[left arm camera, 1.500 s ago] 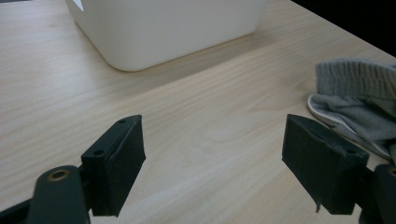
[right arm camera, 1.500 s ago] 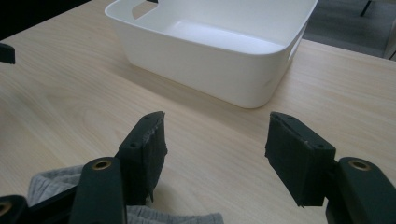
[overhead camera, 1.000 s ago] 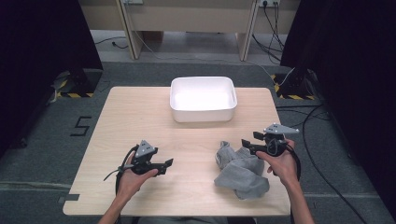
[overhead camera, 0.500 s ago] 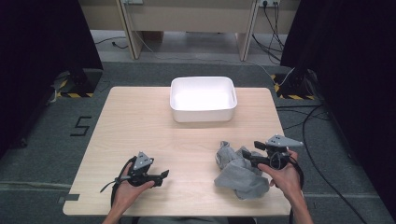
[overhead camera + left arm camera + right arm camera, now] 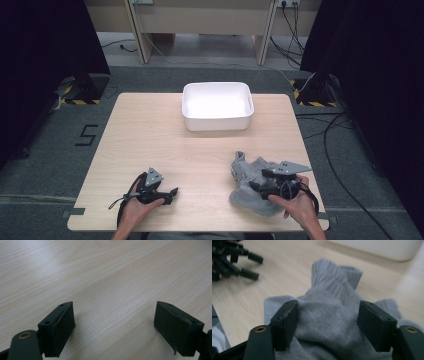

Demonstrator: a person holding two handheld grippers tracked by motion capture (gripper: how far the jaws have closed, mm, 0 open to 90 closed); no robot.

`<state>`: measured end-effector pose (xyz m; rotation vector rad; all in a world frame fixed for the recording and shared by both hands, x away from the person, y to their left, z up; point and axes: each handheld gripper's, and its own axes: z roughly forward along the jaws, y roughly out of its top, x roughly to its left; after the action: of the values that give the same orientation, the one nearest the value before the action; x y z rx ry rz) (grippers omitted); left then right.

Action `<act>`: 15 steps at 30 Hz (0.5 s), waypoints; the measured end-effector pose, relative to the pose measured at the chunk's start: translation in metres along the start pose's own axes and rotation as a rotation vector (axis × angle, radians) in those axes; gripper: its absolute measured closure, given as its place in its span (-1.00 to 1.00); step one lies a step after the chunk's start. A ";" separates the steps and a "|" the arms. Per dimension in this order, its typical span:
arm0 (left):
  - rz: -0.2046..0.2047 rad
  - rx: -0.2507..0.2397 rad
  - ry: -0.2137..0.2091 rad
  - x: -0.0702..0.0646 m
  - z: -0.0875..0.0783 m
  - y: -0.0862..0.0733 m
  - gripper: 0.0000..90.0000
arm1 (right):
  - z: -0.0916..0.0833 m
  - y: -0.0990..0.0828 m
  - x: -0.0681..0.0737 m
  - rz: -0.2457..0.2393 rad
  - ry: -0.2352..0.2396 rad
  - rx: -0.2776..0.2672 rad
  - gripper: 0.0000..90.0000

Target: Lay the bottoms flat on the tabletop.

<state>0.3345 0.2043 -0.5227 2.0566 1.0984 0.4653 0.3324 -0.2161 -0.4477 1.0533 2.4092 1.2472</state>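
The grey cloth (image 5: 252, 182) lies crumpled on the bench (image 5: 150, 130) near its front right edge, and the right tool (image 5: 327, 323) is over it with its jaws wide apart, one on each side of a raised fold, not yet closed on the fabric. The left tool (image 5: 113, 326) is near the front left of the bench, well apart from the cloth, with its jaws also spread wide over bare wood. A white bin (image 5: 217, 122) stands at the far middle of the bench.

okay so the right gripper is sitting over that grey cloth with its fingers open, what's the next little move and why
Probably close the right gripper on the grey cloth. Its fingers stand open on either side of a raised fold, with cloth between them but not yet pinched. The left gripper is open over bare table.
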 end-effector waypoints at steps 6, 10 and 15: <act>0.000 0.001 0.002 0.001 0.000 0.000 -0.66 | 0.018 -0.007 0.011 -0.071 0.003 0.075 0.26; -0.003 0.001 0.002 0.001 0.001 0.001 -0.67 | 0.014 -0.002 0.018 -0.119 0.003 0.053 0.64; -0.003 0.000 0.003 0.001 0.001 0.001 -0.67 | 0.000 0.017 0.025 -0.147 0.041 -0.028 0.74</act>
<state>0.3363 0.2043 -0.5229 2.0546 1.1037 0.4667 0.3233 -0.1920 -0.4314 0.8333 2.4419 1.2597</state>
